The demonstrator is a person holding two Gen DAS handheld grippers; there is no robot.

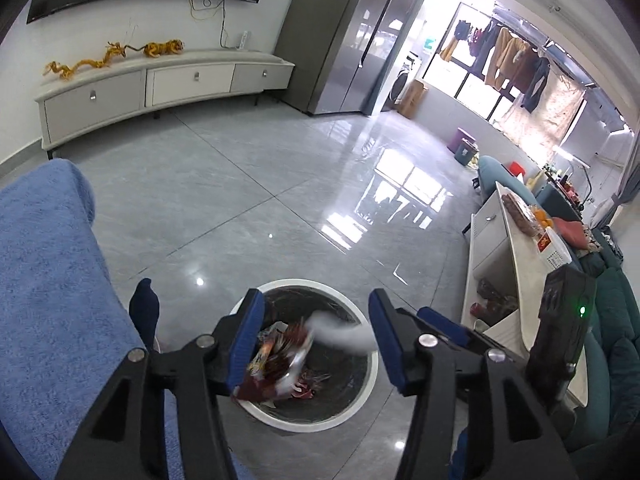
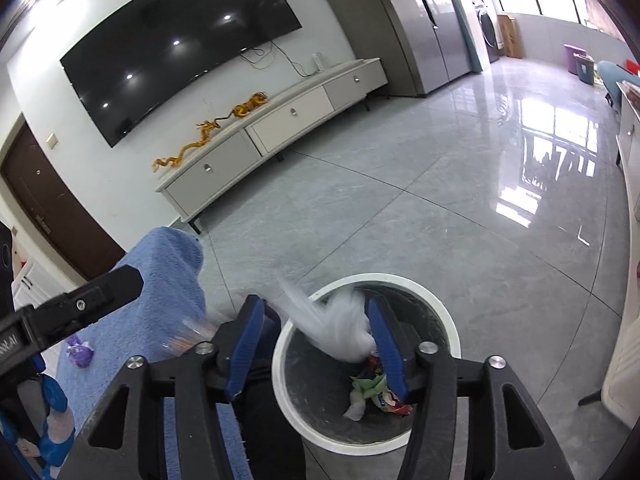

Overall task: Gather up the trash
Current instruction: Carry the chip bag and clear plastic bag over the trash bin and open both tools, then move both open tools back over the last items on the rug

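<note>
A round trash bin [image 1: 362, 322] with a white rim stands on the grey floor below both grippers; it also shows in the right wrist view [image 2: 448, 322]. My left gripper [image 1: 316, 338] is open above the bin. A red and orange snack wrapper [image 1: 280, 364], blurred, is against its left finger over the bin. A blurred white piece [image 1: 344, 332] is passing between the fingers. My right gripper [image 2: 316, 342] is open over the bin's left rim. A blurred white crumpled tissue or bag [image 2: 340, 330] is in the air by its right finger. More trash [image 2: 372, 394] lies inside the bin.
A blue towel-covered seat [image 1: 44, 280] is at the left, also in the right wrist view [image 2: 168, 280]. A white coffee table [image 1: 520, 264] with snacks and a teal sofa [image 1: 608, 320] are at the right. A TV cabinet [image 1: 160, 84] stands along the far wall. A purple wrapper [image 2: 80, 354] lies on the floor.
</note>
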